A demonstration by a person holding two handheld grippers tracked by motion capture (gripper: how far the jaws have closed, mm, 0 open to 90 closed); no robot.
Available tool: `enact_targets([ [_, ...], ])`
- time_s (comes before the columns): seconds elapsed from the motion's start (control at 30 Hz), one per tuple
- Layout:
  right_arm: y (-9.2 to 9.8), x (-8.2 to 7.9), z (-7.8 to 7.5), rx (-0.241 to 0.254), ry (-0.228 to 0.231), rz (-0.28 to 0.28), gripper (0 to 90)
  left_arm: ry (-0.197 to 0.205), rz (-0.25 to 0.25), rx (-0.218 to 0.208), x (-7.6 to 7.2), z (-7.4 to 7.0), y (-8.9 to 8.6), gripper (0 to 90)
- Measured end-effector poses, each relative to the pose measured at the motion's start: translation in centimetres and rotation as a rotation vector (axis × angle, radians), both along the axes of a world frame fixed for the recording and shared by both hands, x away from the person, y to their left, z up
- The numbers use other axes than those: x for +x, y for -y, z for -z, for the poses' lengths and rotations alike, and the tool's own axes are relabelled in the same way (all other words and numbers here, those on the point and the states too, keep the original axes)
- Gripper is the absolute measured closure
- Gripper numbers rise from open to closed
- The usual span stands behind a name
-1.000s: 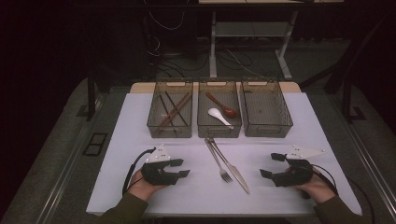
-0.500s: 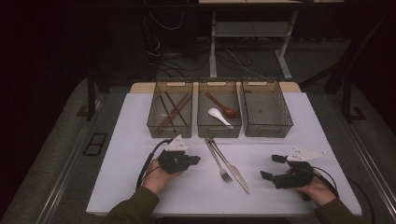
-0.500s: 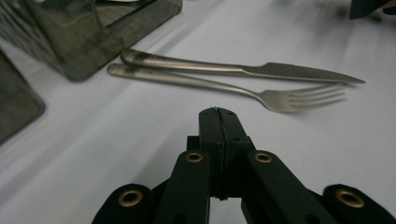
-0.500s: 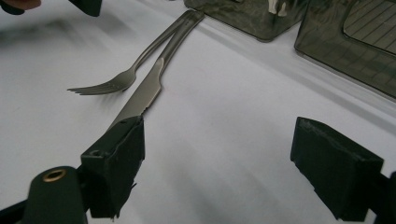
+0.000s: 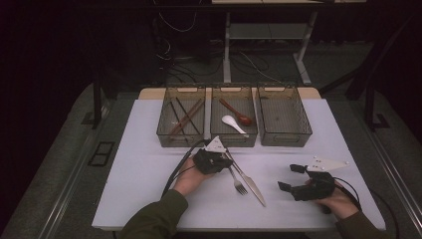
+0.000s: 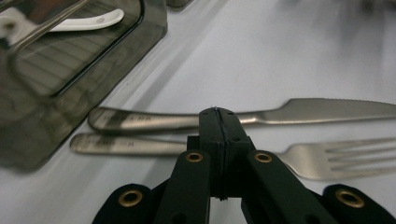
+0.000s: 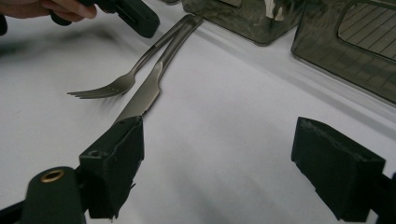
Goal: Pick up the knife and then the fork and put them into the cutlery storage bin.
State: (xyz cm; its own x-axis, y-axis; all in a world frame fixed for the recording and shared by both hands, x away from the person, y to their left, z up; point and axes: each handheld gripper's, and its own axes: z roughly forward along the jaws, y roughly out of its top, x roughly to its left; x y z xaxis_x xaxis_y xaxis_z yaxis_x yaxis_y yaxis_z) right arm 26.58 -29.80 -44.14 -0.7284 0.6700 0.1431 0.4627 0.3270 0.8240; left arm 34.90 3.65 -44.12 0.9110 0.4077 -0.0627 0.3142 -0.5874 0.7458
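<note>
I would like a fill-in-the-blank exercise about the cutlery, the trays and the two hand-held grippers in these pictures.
1. The left hand-held gripper has its jaws ____ and hovers over the handles of the fork and the knife.
2. The right hand-held gripper has its jaws ____.
3. The white spoon lies in the ____ tray of three.
4. The chopsticks lie in the ____ tray.

Missing words: shut; open; middle; left

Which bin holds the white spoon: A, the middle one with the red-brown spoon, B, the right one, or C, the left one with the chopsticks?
A: the white spoon lies in the middle bin beside the red-brown spoon.
</note>
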Motion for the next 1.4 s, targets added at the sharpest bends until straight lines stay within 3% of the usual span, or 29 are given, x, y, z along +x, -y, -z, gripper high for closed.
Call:
enact_targets([
  [0.13,0.1,0.0,0.0,0.002,0.001,0.001,16.9,0.002,0.003,0.01,0.2,0.3,0.7,88.6],
  [0.3,0.1,0.0,-0.1,0.003,0.004,0.0,16.9,0.014,0.008,0.053,0.2,0.7,1.0,88.6],
  [0.47,0.0,0.0,-0.1,0.002,0.003,0.0,16.9,0.015,0.01,0.049,0.2,0.8,1.1,88.7],
  [0.6,0.1,0.0,-0.1,0.002,0.005,0.001,16.9,0.013,0.02,0.073,0.3,0.6,0.8,88.7],
  [0.93,0.1,0.0,-0.1,0.002,0.004,0.0,16.9,0.006,-0.036,0.079,1.3,0.6,-0.8,88.7],
  [1.07,0.0,0.0,0.0,-0.001,0.003,-0.001,16.9,0.03,-0.072,0.085,1.9,0.7,-1.2,88.7],
  [1.13,0.0,0.0,0.0,-0.002,0.002,0.0,16.9,0.024,-0.074,0.085,2.2,0.7,-1.3,88.7],
  [1.2,0.0,0.0,0.0,-0.003,0.003,0.0,16.9,0.046,-0.084,0.109,2.3,0.6,-1.3,88.7],
  [1.3,0.0,0.0,0.0,-0.004,0.003,0.0,16.9,0.036,-0.083,0.106,2.5,0.6,-1.5,88.7],
  [1.4,0.1,0.0,0.0,-0.002,-0.001,0.003,16.9,0.022,-0.08,0.13,2.4,0.4,-1.7,88.7],
])
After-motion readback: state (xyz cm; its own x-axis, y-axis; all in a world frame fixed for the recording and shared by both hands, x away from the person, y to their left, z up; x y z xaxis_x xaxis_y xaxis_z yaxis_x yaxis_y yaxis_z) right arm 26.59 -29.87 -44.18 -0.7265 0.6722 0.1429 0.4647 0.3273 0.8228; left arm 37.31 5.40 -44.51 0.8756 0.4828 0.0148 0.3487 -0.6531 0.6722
